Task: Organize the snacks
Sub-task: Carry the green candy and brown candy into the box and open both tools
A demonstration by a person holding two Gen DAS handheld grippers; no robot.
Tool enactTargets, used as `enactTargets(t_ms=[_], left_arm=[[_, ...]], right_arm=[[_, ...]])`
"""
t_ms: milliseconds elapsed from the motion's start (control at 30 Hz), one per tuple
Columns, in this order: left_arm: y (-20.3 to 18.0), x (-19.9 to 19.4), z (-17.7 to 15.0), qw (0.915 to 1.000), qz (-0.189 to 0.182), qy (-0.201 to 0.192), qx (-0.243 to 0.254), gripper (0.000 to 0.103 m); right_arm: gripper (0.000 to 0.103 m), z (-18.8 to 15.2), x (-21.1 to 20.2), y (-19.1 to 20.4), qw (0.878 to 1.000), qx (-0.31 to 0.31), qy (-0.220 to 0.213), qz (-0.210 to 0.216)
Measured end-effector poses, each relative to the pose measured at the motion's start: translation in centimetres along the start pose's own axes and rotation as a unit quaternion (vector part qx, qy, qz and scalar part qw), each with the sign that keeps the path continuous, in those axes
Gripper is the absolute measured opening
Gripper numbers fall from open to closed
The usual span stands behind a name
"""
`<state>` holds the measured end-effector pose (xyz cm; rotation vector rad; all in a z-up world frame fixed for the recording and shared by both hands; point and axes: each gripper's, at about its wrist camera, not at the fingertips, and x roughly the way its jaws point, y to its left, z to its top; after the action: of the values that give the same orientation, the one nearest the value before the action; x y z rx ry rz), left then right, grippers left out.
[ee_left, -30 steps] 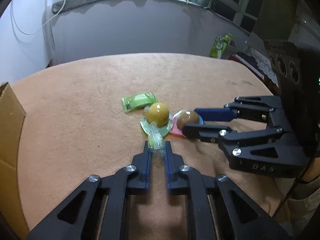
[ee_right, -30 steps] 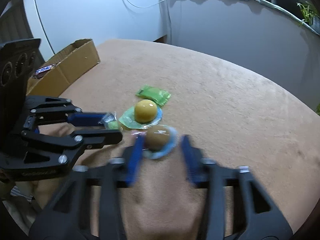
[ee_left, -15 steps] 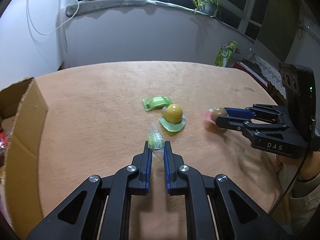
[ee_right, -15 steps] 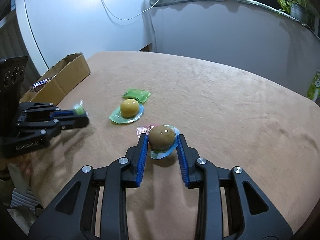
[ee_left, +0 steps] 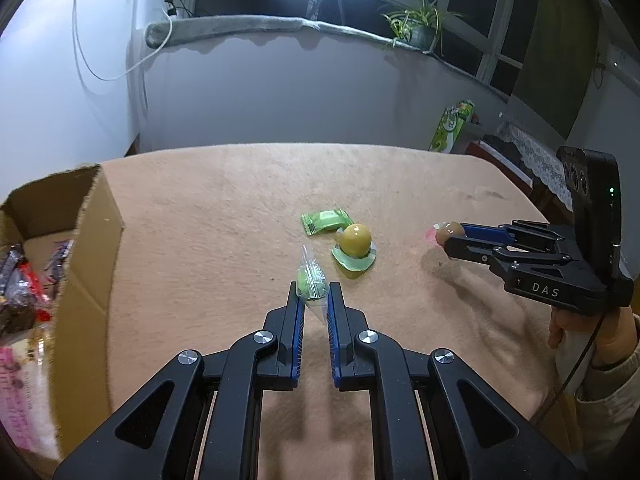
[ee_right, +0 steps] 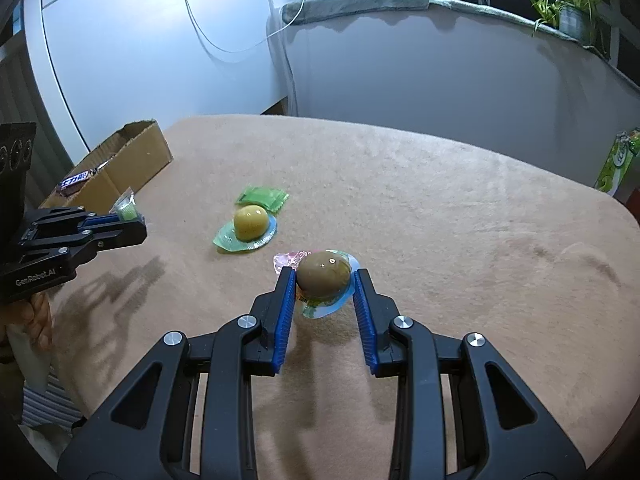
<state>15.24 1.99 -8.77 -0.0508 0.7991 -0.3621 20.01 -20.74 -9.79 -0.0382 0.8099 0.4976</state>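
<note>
My left gripper [ee_left: 313, 289] is shut on a small green candy in a clear wrapper [ee_left: 309, 277], held above the tan tablecloth; the same gripper [ee_right: 134, 216] with the candy [ee_right: 126, 209] shows at the left of the right wrist view. My right gripper [ee_right: 322, 278] is shut on a brown jelly cup [ee_right: 323, 278] with a blue-rimmed lid, lifted off the cloth; it appears as the right gripper [ee_left: 448, 238] with the cup [ee_left: 449, 231] in the left wrist view. On the cloth lie a yellow jelly cup [ee_left: 355, 240] [ee_right: 250, 222] and a flat green packet [ee_left: 325, 221] [ee_right: 262, 197].
An open cardboard box [ee_left: 86, 232] [ee_right: 132, 156] with several wrapped snacks stands at the table's left edge. A green carton [ee_left: 454, 126] sits beyond the far right corner. A person's hand [ee_left: 592, 332] grips the right tool. A low wall with a plant [ee_left: 418, 24] runs behind.
Both grippers have risen and drawn apart from the yellow cup, the left carrying the green candy toward the box side, the right carrying the brown cup rightward.
</note>
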Motion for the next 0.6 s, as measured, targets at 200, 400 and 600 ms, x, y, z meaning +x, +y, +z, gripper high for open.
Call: enactTargets(t_ms=[200,400,600], left_arm=[[0.6,-3.0,-0.4,0.9996,0.004,-0.026,-0.006,0.009],[1.4,-6.5,-0.9,0.9984,0.008,-0.055,-0.013,0.009],[2.9,-10.7,-2.1,0.9955,0.016,-0.089,-0.026,0.009]], right_arm=[[0.031,0.6,-2.0,1.6,1.0,-0.008,-0.017,-0.009],[0.03,1.3,-4.5,4.6,0.999,-0.031,-0.036,-0.014],[0.031,1.7,-6.8,8.1,0.997,-0.056,-0.051,-0.018]])
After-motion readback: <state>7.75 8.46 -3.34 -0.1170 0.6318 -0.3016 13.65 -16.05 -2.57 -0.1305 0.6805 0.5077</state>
